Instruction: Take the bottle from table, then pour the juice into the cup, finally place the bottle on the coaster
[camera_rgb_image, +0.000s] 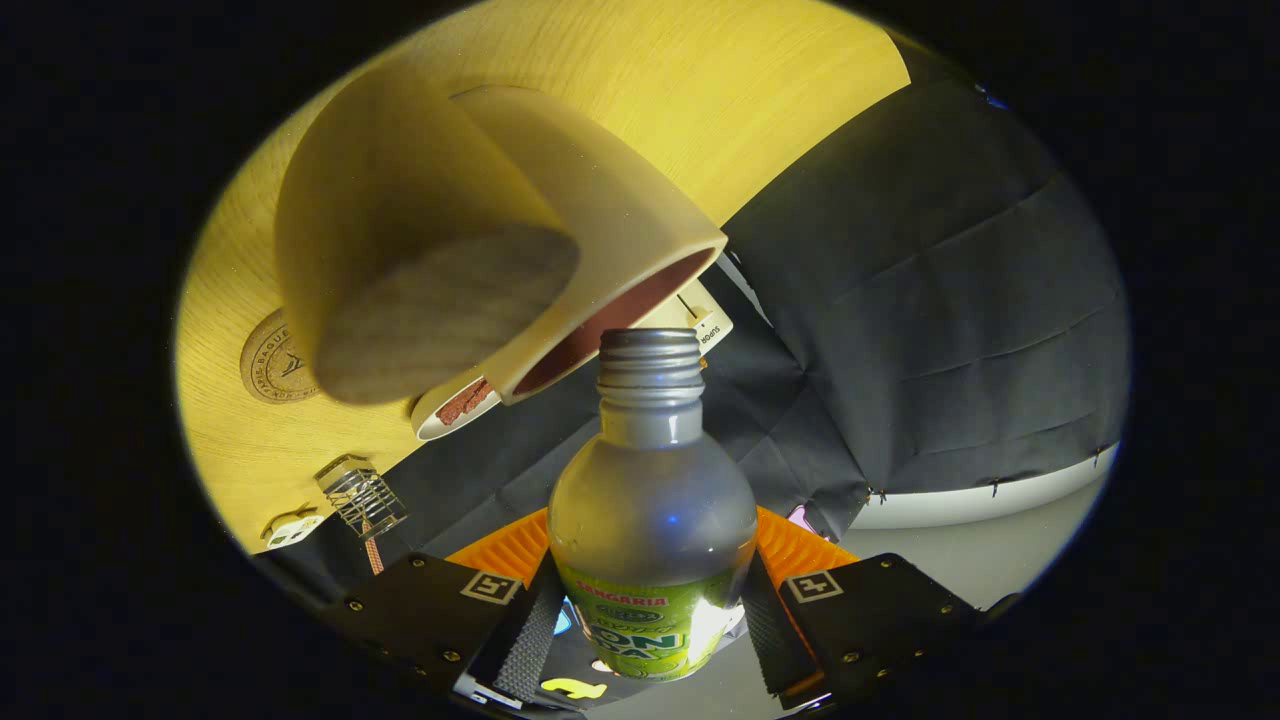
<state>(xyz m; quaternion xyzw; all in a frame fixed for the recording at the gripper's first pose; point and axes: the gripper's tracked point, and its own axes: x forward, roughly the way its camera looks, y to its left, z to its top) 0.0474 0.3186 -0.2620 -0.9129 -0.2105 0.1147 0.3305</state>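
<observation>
**Bottle tipped toward the cup, held in the gripper**

The gripper (650, 640) has its two fingers closed against the lower body of a small clear bottle (652, 520), one finger pressing on each side at the level of the green and yellow label. The bottle stands between the fingers and points forward along them. Its cap is off, and the threaded mouth sits just at the rim of a pale beige cup (480, 240) with a dark reddish inside. The whole scene appears rolled over, so the wooden table (720, 90) sits above and behind the cup. A round coaster (272, 358) with a stamped emblem lies on the table just beside the cup.

The upper part of the bottle looks empty and no liquid is seen leaving the mouth; how much juice remains cannot be told. The bottle is probably thin plastic: light, smooth, and liable to dent if squeezed hard. The labelled middle, where the fingers hold it now, seems the safest place to grip.
</observation>
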